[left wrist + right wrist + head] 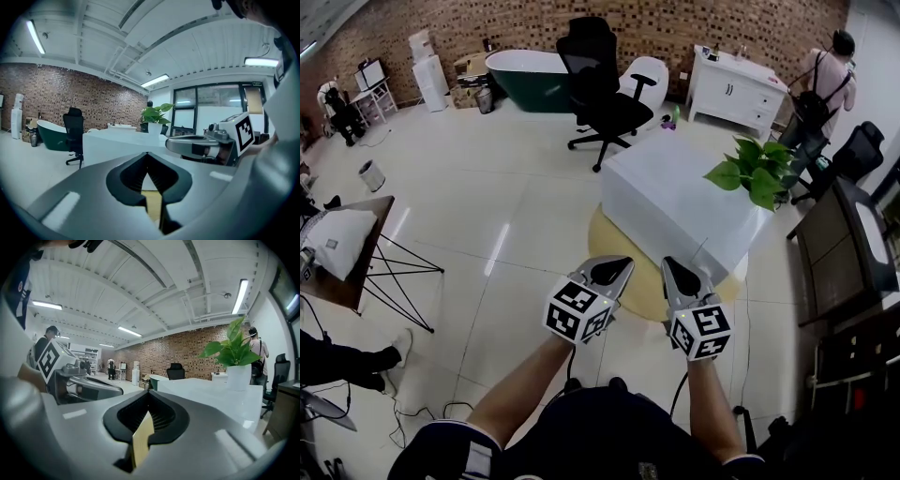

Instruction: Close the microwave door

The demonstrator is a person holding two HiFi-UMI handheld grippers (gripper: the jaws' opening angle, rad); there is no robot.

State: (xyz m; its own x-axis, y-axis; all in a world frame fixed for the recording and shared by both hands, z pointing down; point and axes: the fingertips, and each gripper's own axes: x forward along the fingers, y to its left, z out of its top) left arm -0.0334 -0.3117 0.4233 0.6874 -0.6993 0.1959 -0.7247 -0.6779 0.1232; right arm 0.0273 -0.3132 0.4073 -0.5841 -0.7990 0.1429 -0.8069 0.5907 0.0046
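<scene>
No microwave shows in any view. In the head view my left gripper (615,269) and my right gripper (676,273) are held side by side at waist height, both pointing towards a white block table (675,202). Both are shut, tips together, with nothing between them. Along its own jaws, the left gripper (147,155) looks at the table, with the right gripper (206,143) beside it. The right gripper (149,395) sees the left gripper (79,380) to its left.
A potted plant (757,169) stands on the white table's right corner, over a round yellow rug (630,281). A black office chair (600,84), green bathtub (530,80) and white cabinet (741,89) stand behind. A dark desk (844,244) is at right, a wooden table (352,277) at left. A person (825,84) stands far right.
</scene>
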